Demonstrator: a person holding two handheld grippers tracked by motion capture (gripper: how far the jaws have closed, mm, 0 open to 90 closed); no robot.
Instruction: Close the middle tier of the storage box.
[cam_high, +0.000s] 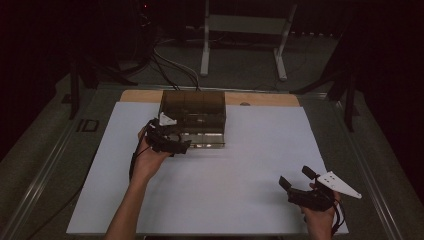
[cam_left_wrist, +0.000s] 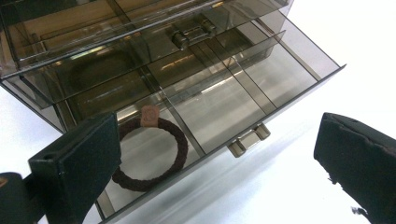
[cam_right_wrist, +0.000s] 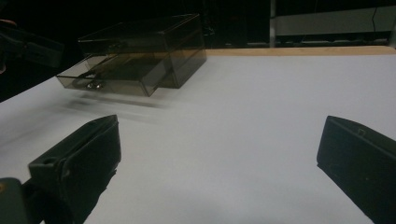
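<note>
A smoky clear drawer box (cam_high: 193, 111) stands at the back of the white mat, with its bottom drawer (cam_left_wrist: 261, 79) pulled out. A brown hair tie (cam_left_wrist: 152, 156) with a small tan tag lies in the drawer's left compartment. The other compartments look bare. My left gripper (cam_high: 181, 146) hovers open just in front of the drawer, over its handle (cam_left_wrist: 249, 139), with nothing between the jaws (cam_left_wrist: 217, 126). My right gripper (cam_high: 296, 178) rests open low over the mat at the front right, far from the box (cam_right_wrist: 140, 49), holding nothing (cam_right_wrist: 219, 128).
A white mat (cam_high: 240, 170) covers the wooden table (cam_high: 265, 99). A faint dark ring (cam_left_wrist: 100, 70) shows through the shut drawer above. Cables (cam_high: 170, 65) and a white stand (cam_high: 245, 25) sit on the floor behind the table.
</note>
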